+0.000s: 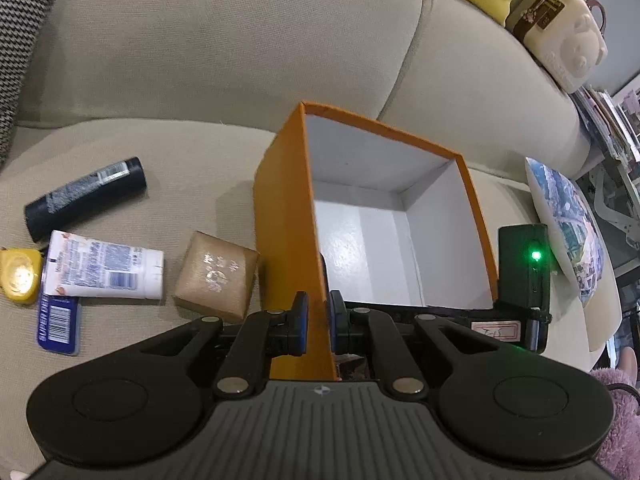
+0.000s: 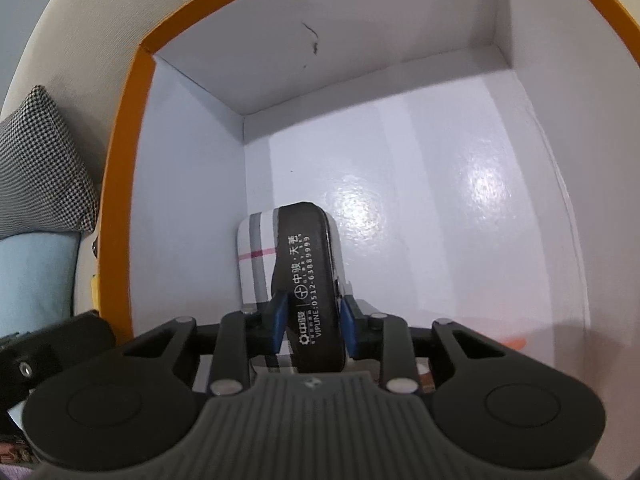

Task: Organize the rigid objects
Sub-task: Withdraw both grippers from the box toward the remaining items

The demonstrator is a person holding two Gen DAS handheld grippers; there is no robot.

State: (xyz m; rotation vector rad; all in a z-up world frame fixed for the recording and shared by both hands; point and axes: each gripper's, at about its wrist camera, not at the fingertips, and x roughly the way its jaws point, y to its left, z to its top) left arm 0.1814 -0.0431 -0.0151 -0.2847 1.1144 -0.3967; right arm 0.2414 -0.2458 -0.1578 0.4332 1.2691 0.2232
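We count one orange box [image 1: 280, 200] on the sofa [image 1: 200, 80], white inside, and five loose things to the left of the left tongs [image 1: 318, 322]: one dark tube [image 1: 84, 198], one white tube [image 1: 104, 270], one brown wrapped block [image 1: 216, 274], one yellow round item [image 1: 20, 276] and one blue barcoded pack [image 1: 58, 326]. The brown block lies nearest the box wall, the yellow item furthest out.

The left tongs are nearly closed, their blue pads pinching the box's orange side wall, one pad outside and one inside.

The right tongs [image 2: 312, 320] reach down into the box, narrow, with both blue pads pressed on one black oval case [image 2: 308, 280] printed with white lettering. That case stands on edge ahead of the tongs, against a striped white item [image 2: 256, 264] just to its left, near the box's left inner wall. We cannot tell whether it rests on the box floor.
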